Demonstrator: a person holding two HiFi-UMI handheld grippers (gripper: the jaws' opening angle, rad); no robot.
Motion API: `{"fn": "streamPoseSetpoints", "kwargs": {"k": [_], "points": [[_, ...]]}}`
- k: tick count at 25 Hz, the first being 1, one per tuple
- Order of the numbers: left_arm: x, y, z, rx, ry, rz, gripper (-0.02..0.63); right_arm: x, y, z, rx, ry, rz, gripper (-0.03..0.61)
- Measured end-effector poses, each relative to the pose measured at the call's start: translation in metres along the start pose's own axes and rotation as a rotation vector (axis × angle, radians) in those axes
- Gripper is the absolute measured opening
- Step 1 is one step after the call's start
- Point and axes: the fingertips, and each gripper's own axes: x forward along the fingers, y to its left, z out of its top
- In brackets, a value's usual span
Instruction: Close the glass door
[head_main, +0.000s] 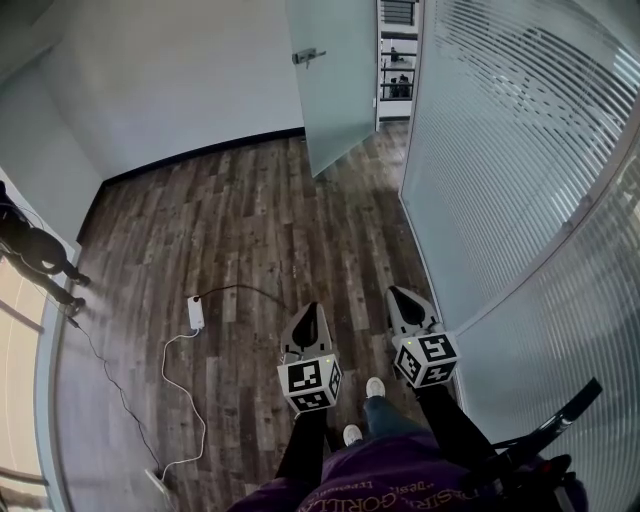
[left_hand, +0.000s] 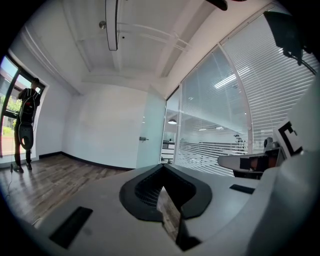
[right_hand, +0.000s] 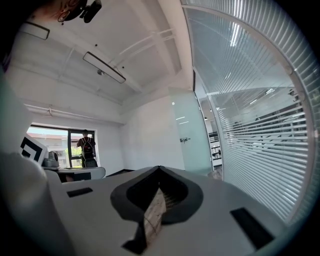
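Note:
The frosted glass door (head_main: 335, 80) stands ajar at the far end of the wooden floor, its metal handle (head_main: 308, 56) on the near face. An open doorway (head_main: 397, 60) shows to its right. The door (left_hand: 151, 130) is far ahead in the left gripper view, and the door (right_hand: 192, 132) is equally distant in the right gripper view. My left gripper (head_main: 311, 306) and right gripper (head_main: 395, 292) are held side by side above the floor, pointing toward the door, well short of it. Both have their jaws together with nothing between them.
A striped glass partition (head_main: 520, 150) runs along the right, close to my right gripper. A white power strip (head_main: 196, 313) and its cable (head_main: 180, 400) lie on the floor at the left. A person (head_main: 40, 255) stands by the window at far left.

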Motion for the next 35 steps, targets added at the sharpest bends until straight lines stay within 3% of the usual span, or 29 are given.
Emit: {"fn": "streamPoseSetpoints", "kwargs": {"k": [11,25,35], "points": [[0.091,0.012,0.017,0.021,-0.009,0.065,0.002,0.084,-0.056,0.019,-0.02,0.003,0.048,-0.009],[0.154,0.021,0.019,0.004,-0.002,0.158,0.002,0.147,-0.098,0.026,-0.051,0.032,0.117,-0.009],[0.22,0.052,0.034,0.011,-0.012,0.139,0.002,0.216,-0.114,0.038,-0.042,0.022,0.103,-0.009]]}}
